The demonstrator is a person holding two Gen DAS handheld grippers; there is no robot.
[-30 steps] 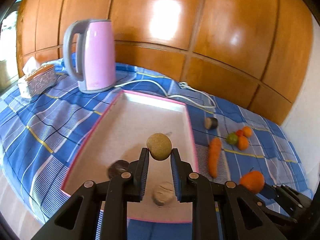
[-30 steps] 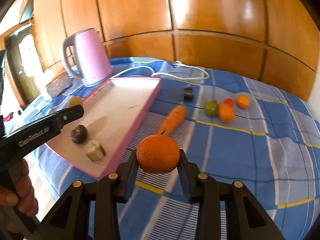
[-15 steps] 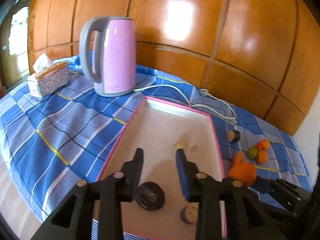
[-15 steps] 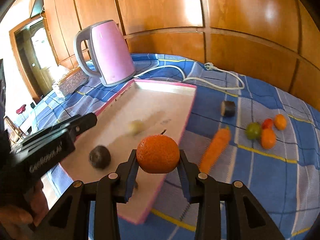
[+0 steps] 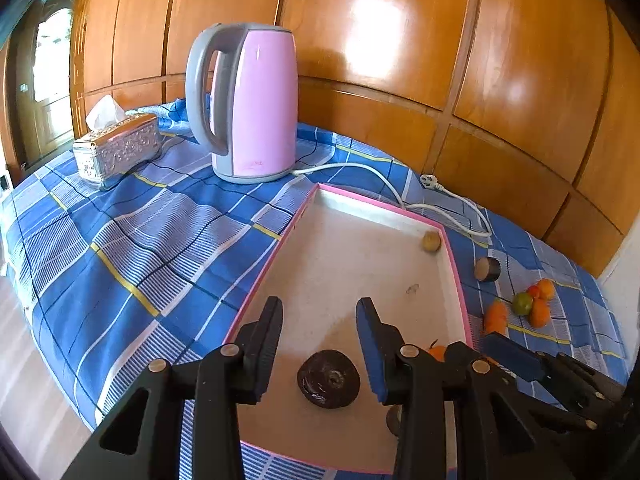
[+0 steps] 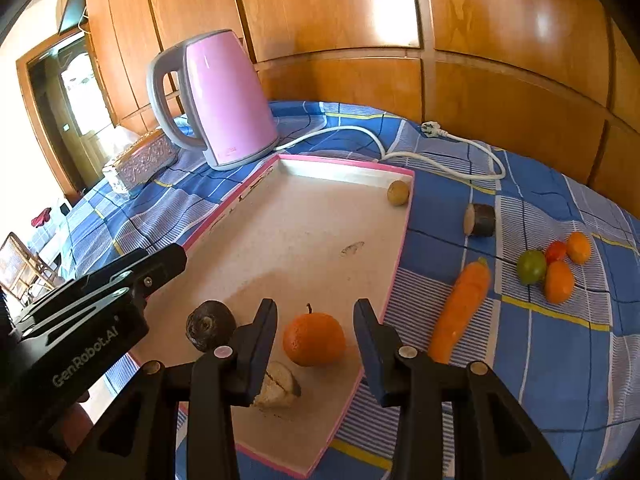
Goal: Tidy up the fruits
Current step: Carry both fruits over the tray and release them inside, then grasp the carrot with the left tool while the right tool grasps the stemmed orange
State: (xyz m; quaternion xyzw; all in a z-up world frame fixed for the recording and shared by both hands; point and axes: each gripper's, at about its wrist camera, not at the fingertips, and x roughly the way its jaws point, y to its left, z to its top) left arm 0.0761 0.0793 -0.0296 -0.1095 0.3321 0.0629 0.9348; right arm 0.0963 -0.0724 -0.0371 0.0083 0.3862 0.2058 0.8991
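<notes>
At the tabletop's far left corner sits a tissue box (image 5: 118, 148), then a pink kettle (image 5: 250, 100) toward the back edge. The pink-rimmed tray (image 6: 394, 268) lies mid-cloth. The left tongs (image 5: 319, 322) have just been opening and stand parted over a dark fruit (image 5: 329, 378), gripping nothing; a small brown fruit (image 5: 431, 241) rests in the tray's far right corner. The right tongs (image 6: 315, 324) stand apart either side of an orange (image 6: 314, 338) lying in the tray, pads clear. A carrot (image 6: 462, 310) lies right of the tray
</notes>
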